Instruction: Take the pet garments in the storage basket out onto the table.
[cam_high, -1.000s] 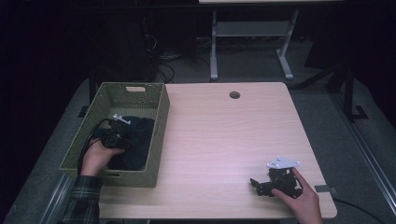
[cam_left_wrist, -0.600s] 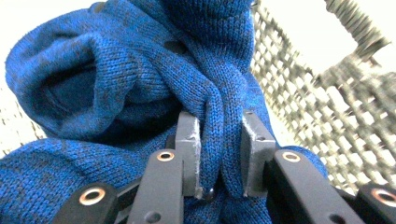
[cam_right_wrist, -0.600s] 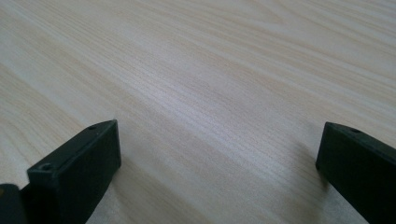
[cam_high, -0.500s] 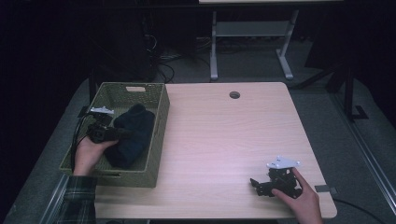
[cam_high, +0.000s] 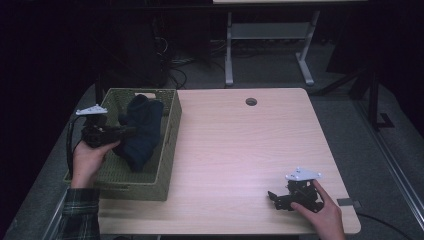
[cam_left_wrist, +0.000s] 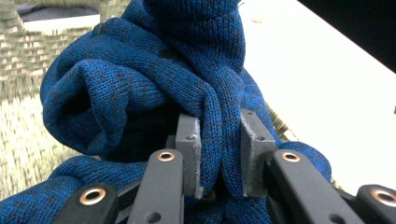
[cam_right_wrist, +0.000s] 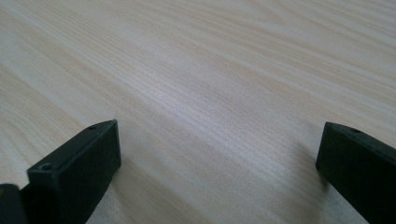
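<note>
A dark blue knitted garment (cam_high: 143, 131) hangs bunched over the green woven basket (cam_high: 167, 150) at the table's left. My left gripper (cam_high: 131, 131) is shut on a fold of it, lifted above the basket floor. In the left gripper view the blue knit (cam_left_wrist: 154, 88) is pinched between the two pads (cam_left_wrist: 189, 156). My right gripper (cam_high: 273, 198) rests low on the table near the front right corner, jaws wide apart. The right gripper view shows its fingers (cam_right_wrist: 77, 172) spread over bare wood with nothing between them.
The light wooden table (cam_high: 240, 150) has a round cable hole (cam_high: 251, 102) near its far edge. A grey tape strip (cam_high: 347, 202) lies by the front right corner. A desk frame (cam_high: 265, 45) and cables stand on the floor behind.
My left gripper has pulled back to the left and risen, drawing the blue garment up out of the basket. The right gripper has stayed in place.
</note>
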